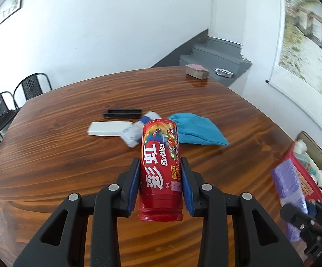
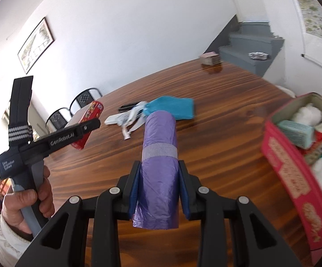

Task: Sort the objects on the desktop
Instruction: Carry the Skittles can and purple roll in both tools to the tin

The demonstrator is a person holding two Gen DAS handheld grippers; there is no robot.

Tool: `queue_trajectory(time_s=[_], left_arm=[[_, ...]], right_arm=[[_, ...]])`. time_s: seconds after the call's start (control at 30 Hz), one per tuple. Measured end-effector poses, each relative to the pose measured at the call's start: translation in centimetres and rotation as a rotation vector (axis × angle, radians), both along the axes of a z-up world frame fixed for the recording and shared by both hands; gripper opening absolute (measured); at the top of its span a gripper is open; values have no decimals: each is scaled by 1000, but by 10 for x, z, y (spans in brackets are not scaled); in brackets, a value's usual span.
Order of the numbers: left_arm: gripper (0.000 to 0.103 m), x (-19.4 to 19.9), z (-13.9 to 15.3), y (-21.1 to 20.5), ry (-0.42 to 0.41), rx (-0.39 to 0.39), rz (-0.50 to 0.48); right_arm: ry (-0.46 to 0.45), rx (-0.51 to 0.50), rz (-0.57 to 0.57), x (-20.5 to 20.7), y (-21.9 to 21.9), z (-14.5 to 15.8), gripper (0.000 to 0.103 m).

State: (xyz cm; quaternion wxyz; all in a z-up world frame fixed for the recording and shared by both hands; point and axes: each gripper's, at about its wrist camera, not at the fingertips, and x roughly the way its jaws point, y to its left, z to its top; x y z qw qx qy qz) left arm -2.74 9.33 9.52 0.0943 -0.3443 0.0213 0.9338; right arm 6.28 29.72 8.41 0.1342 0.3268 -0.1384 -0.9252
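Left wrist view: the left tool (image 1: 160, 166) is clamped on a red cylindrical Skittles candy tube (image 1: 159, 169), held above the brown wooden surface (image 1: 60, 155), nearer than the blue folded cloth (image 1: 196, 131).

Right wrist view: the right tool (image 2: 159, 171) grips a purple plastic bag roll (image 2: 159, 171), left of the red open tin box (image 2: 294, 175).

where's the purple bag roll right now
The purple bag roll is gripped in the right tool, held above the wooden table, left of the red box.
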Motion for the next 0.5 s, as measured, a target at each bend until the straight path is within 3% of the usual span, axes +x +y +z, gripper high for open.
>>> queue_trajectory(time_s=[0.5], left_arm=[[37, 13, -7, 88, -15, -41, -135]], right_arm=[[82, -17, -163, 31, 76, 13, 34]])
